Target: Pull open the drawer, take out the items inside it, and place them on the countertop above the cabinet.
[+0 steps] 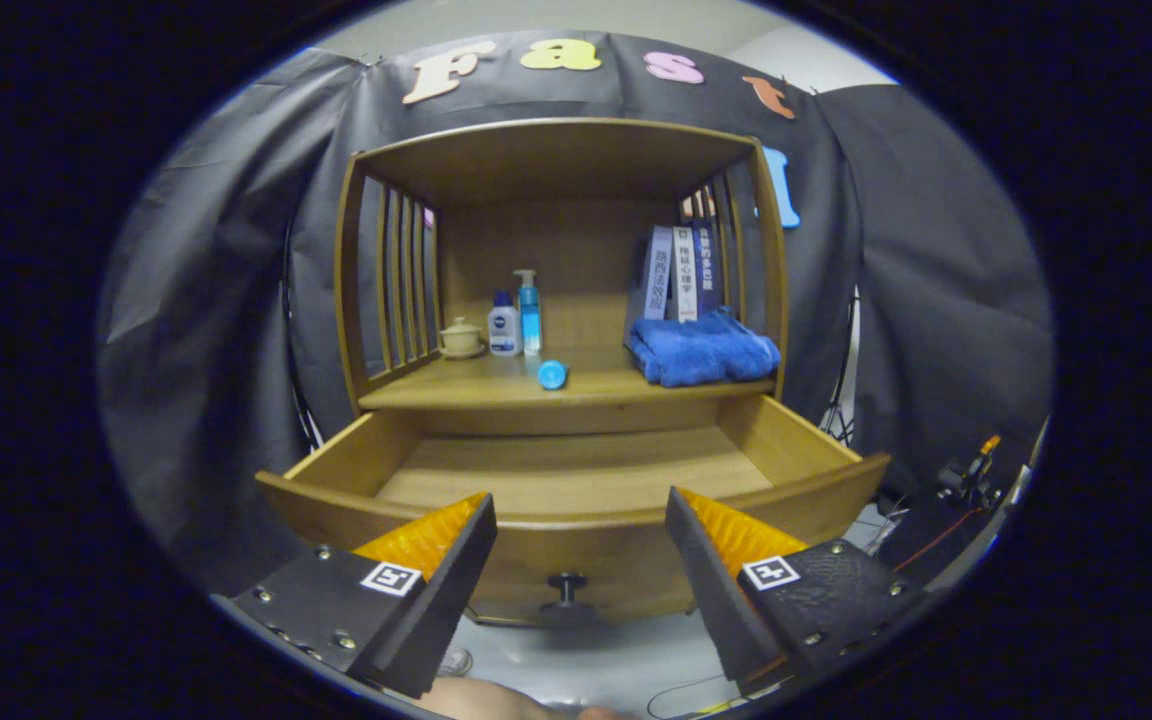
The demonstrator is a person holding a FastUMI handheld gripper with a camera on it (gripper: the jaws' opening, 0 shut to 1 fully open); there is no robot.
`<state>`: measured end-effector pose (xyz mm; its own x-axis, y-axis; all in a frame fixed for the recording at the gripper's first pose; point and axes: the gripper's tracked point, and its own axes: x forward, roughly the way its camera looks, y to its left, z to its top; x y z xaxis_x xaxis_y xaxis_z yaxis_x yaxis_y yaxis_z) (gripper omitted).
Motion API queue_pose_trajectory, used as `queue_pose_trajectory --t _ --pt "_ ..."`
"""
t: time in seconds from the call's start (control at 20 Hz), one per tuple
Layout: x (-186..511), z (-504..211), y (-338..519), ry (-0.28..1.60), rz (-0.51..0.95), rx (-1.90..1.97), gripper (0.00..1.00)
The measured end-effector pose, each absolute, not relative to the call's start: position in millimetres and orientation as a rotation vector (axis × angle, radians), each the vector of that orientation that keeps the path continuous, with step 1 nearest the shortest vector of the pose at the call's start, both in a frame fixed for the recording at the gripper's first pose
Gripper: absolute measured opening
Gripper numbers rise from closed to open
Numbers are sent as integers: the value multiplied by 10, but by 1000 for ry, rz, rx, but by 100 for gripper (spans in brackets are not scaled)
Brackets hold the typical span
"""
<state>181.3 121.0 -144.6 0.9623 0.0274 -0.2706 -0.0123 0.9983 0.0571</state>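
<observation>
Hand-held gripper (581, 545) spread wide and empty at lower frame, poised over pulled-out drawer (576, 480) at centre, knob (566, 585) between the fingers. No items visible on the drawer floor shown. Blue cap (553, 374) on counter (496, 385) above, towel (701, 348) to right, bottles (518, 320) left. Best checked for leftovers near the drawer's front wall. Black cloth-walled booth behind.

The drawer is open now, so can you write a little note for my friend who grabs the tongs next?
Tongs: open, holding nothing, just in front of the drawer.
Drawer: pulled out; the part of its floor in view is bare, and its knob sits between the tongs.
Countertop: blue cap, folded blue towel, two bottles, small pot.
Left: check the drawer's hidden front strip, take out anything there.
</observation>
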Motion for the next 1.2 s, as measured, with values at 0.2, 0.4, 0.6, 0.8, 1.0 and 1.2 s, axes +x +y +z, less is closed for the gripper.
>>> queue_pose_trajectory --t 0.2,0.4,0.6,0.8,1.0,1.2 --pt "1832 -1658 1307 299 27 45 100" --pt "1901 -1764 1337 316 16 8 100" --pt "1898 -1813 1397 311 28 4 100" --pt "1933 -1810 1400 299 30 4 100" --pt "2000 -1792 1372 289 42 -11 100" --pt "2150 -1745 1375 280 51 -24 100"
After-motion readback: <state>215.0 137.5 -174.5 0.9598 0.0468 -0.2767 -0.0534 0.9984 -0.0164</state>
